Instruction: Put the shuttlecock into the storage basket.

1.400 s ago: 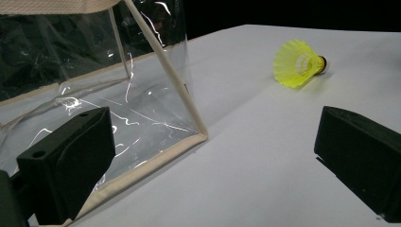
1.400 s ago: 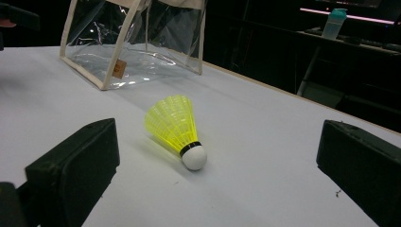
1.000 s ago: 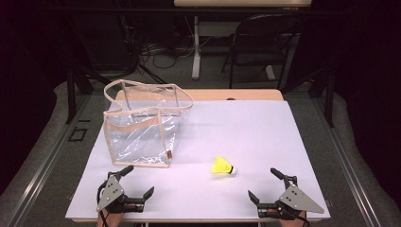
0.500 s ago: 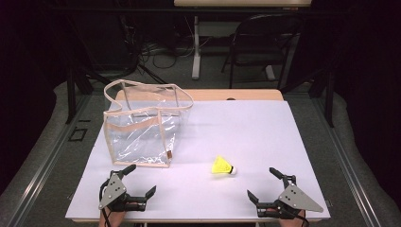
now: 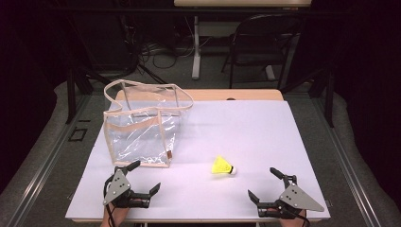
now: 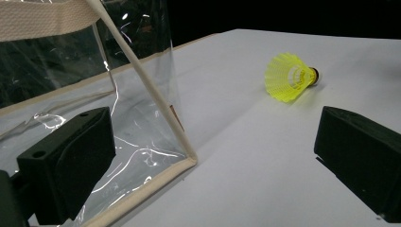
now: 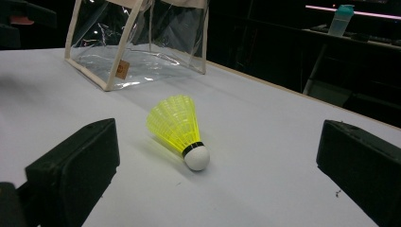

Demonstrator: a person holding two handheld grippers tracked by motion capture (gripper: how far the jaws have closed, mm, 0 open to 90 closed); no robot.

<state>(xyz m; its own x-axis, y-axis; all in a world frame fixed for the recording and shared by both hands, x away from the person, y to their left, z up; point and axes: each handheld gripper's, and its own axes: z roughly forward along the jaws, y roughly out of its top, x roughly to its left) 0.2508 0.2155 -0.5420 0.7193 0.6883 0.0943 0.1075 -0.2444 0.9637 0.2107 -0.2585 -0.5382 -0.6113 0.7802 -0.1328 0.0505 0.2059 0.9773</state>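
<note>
On white table (image 5: 265, 127), yellow shuttlecock (image 5: 222, 166) is laid on side, near clear bag (image 5: 142, 125), not touching. Right gripper (image 5: 266, 185) and left gripper (image 5: 143, 177) are held wide open, nothing gripped. Shuttlecock best pinched softly at white tip; thin skirt easily squashed.

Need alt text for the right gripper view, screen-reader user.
A yellow shuttlecock lies on its side on the white table, white cork tip toward the camera, between the right gripper's two open black jaws. Behind it, at upper left, a clear bag with beige trim stands on the table.
</note>
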